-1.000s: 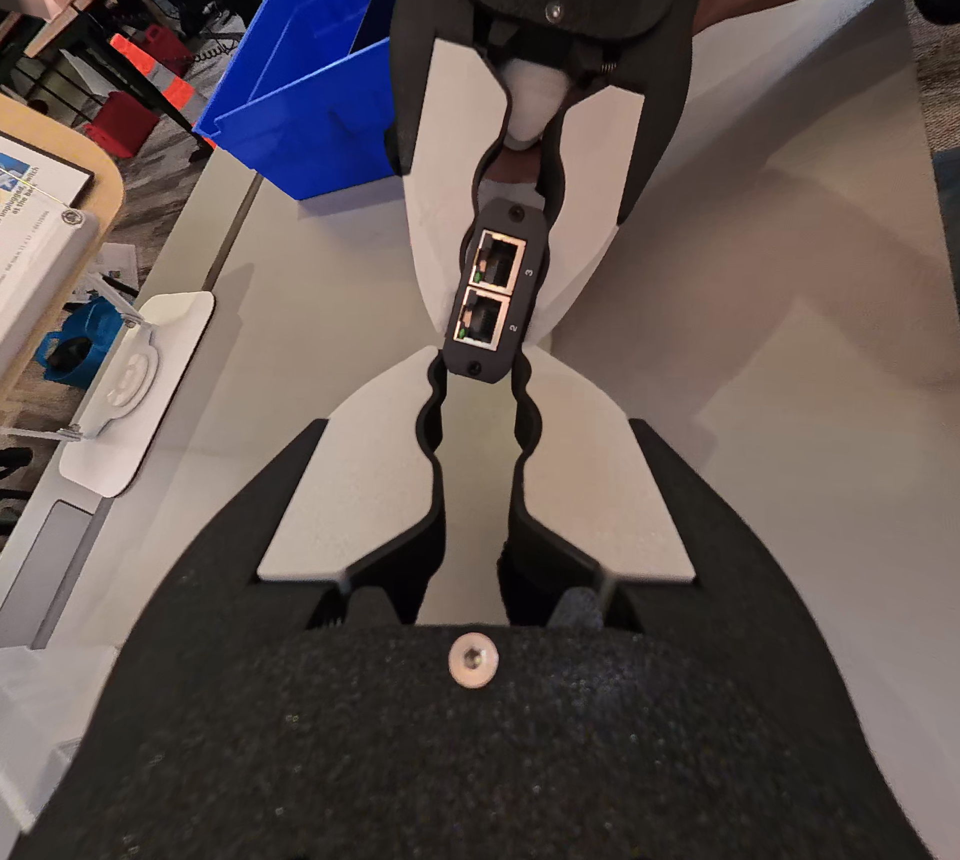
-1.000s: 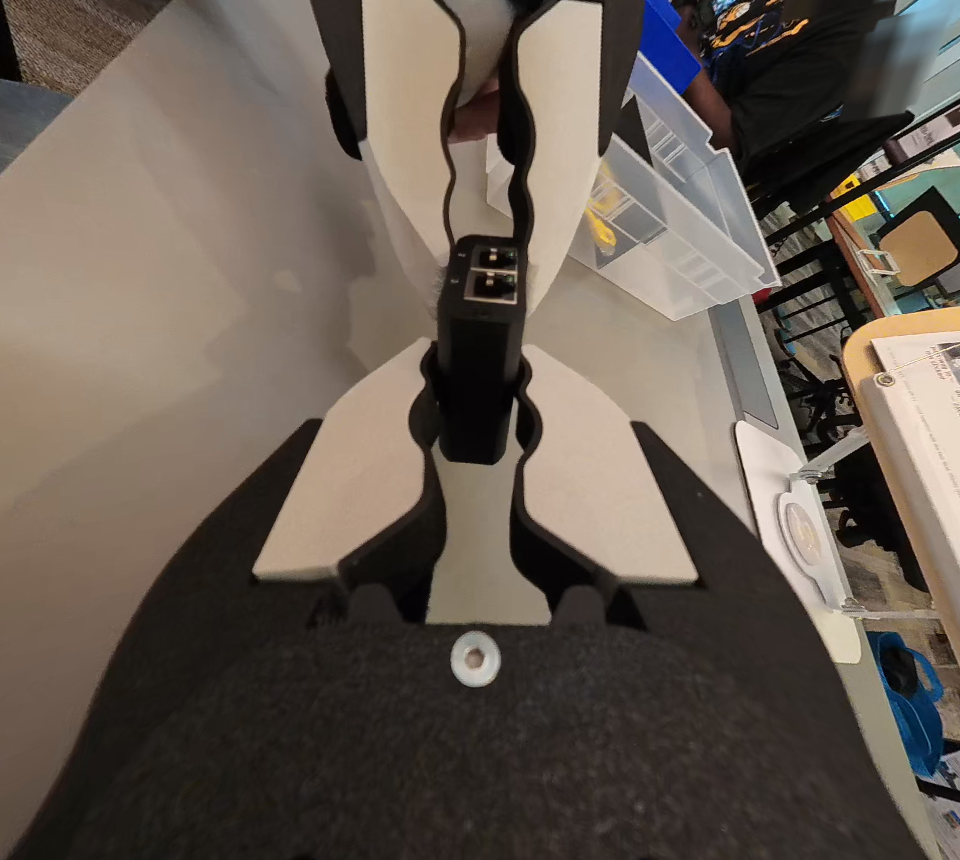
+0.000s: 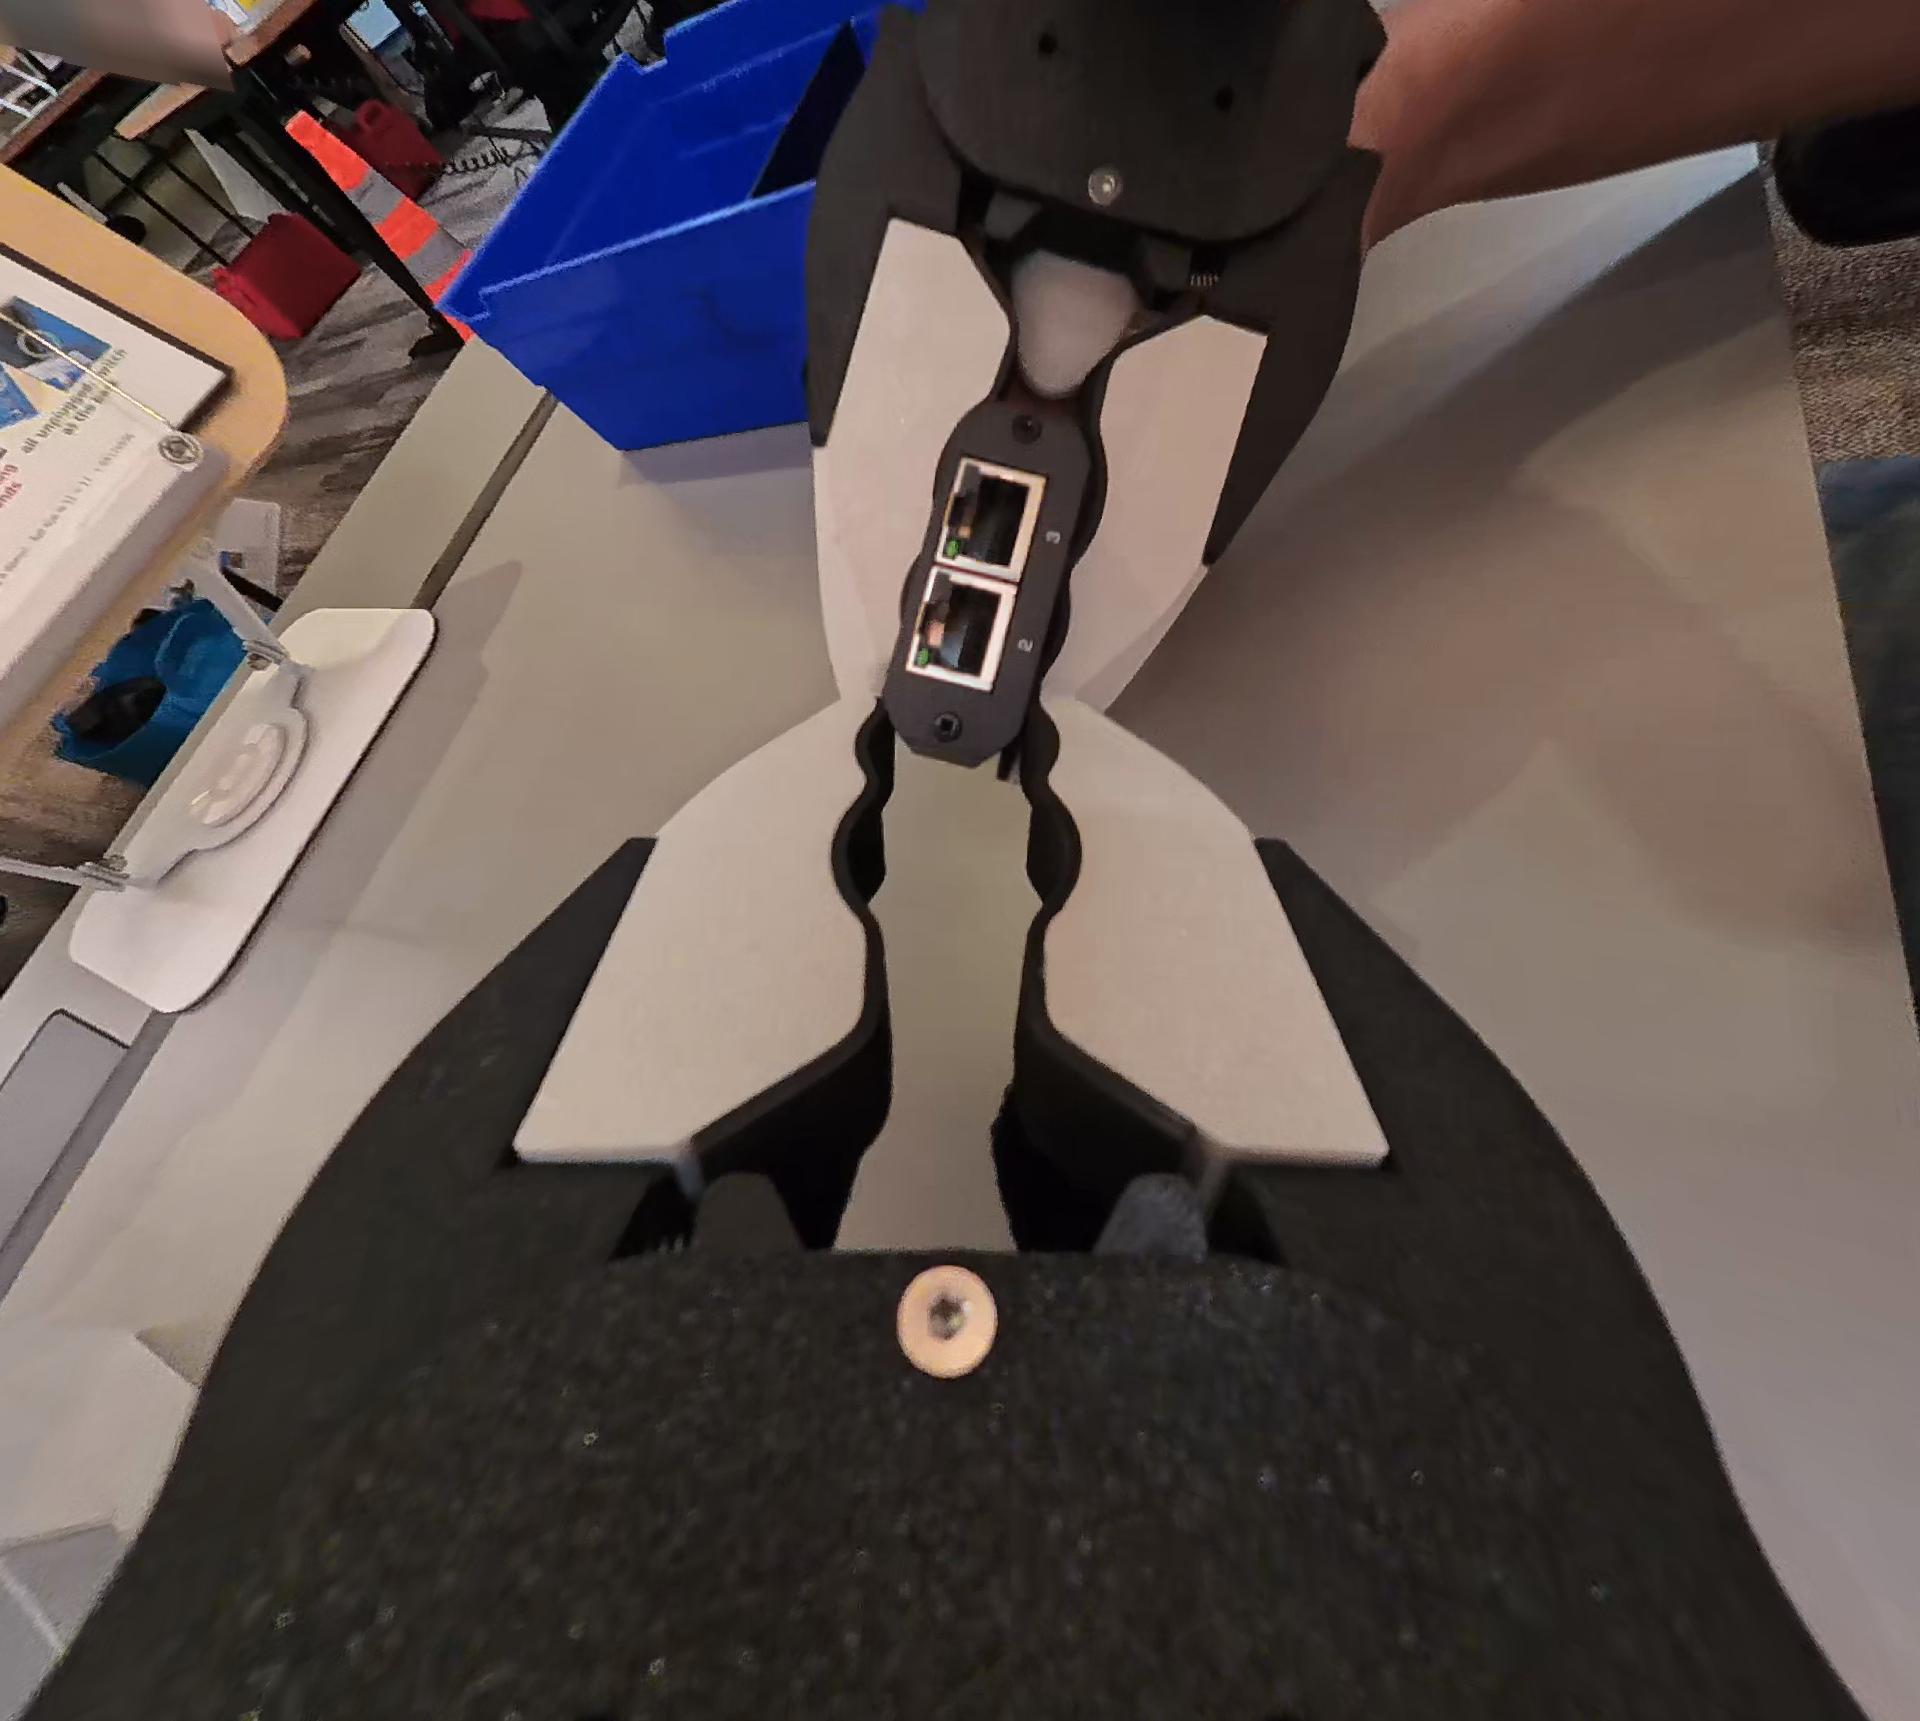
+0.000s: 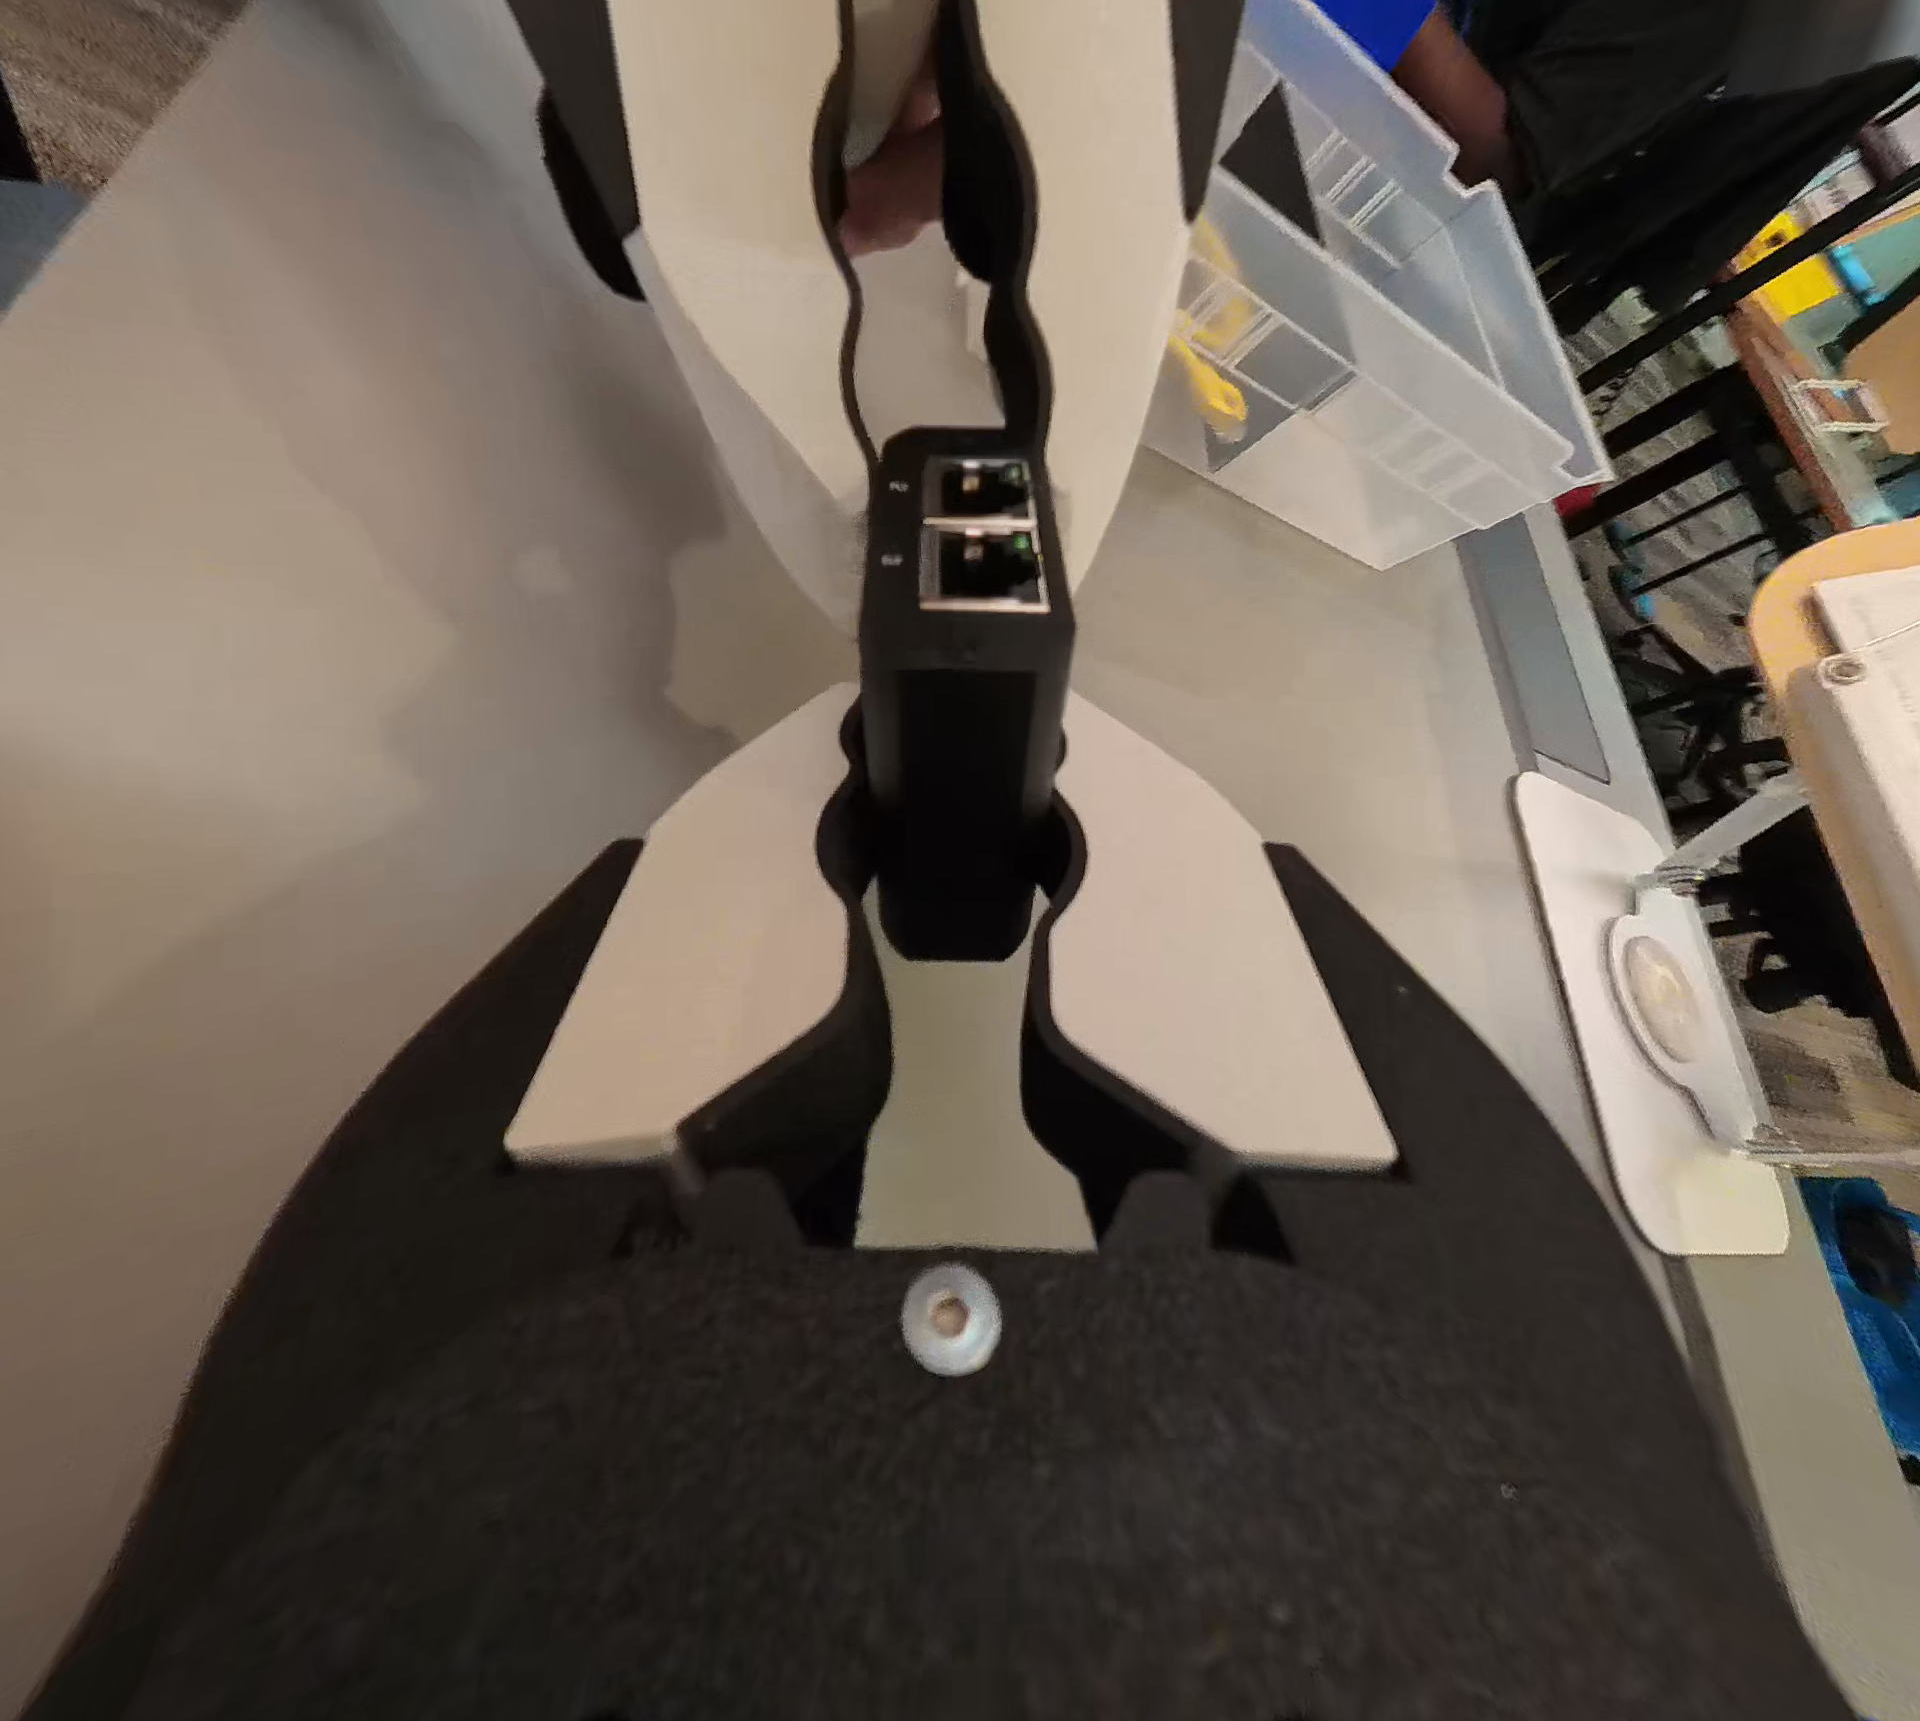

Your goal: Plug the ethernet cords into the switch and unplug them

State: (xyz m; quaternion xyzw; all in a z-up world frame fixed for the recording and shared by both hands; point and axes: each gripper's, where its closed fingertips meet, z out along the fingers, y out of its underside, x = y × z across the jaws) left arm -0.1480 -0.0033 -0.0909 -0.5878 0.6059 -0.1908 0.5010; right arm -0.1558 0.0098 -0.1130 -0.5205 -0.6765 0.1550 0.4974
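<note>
Even indoor light, soft shadows on table (image 3: 1455,632), fisheye-bent edges, slight motion blur

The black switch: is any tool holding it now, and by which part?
Yes. The right tool grips the black switch by its lower body. The left tool meets its port end; whether it presses cannot be told.

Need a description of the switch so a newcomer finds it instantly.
Start at the grey table; above its middle the two grippers face each other, tips nearly meeting. The switch is the slim black box clamped in the right gripper, its end face showing two empty metal-rimmed sockets, unlike the blue bin behind.
</note>
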